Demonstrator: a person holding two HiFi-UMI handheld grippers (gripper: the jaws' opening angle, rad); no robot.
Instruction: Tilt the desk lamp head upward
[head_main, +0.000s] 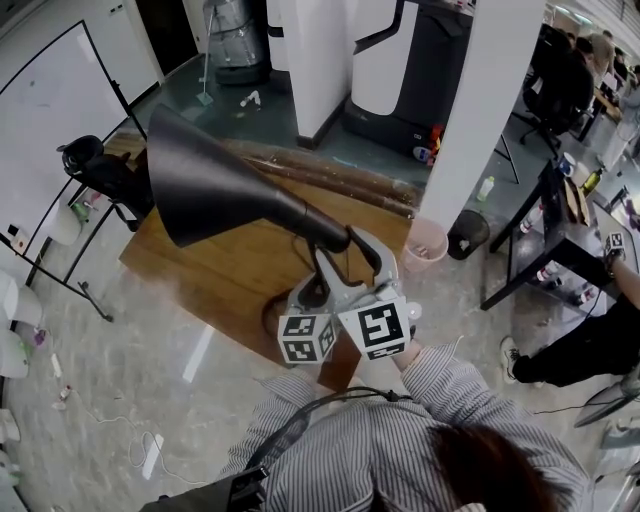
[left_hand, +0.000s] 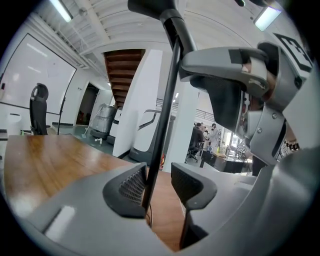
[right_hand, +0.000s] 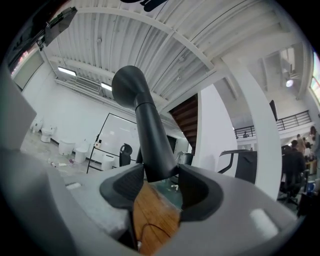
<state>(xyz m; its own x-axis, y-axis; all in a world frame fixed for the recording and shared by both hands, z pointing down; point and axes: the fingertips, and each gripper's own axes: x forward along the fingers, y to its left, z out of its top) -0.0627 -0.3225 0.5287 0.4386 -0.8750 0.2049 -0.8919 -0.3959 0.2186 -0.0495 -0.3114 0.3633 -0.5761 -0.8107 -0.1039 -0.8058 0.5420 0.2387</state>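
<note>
The left gripper (left_hand: 159, 186) has its jaws apart, straddling the lamp's thin black stem (left_hand: 162, 110). The stem lies against the left pad, with a clear gap to the right pad, so this gripper steadies the stem and does not pinch it. The wooden desk (left_hand: 45, 160) spreads out below and behind it.

The right gripper (right_hand: 161, 184) sits higher on the lamp, just above the left one. It is clamped on the tapered neck (right_hand: 150, 135), which fills the space between the two pads and touches both.

In the head view the lamp head (head_main: 215, 180), a dark cone, reaches from that grip up and to the left, out over the desk's near corner. Its wide mouth is at the far left and its narrow end meets the grippers. In the right gripper view the neck climbs away from the jaws toward the ceiling, and the shade is seen from behind.

Judging from this, both holds are made and the tilt looks to be under way, perhaps well along, since the head appears to point well above level. How far the joint can travel cannot be told. What seems left is any last bit of lift, then opening the right jaws and drawing both grippers clear without knocking the head back down.
</note>
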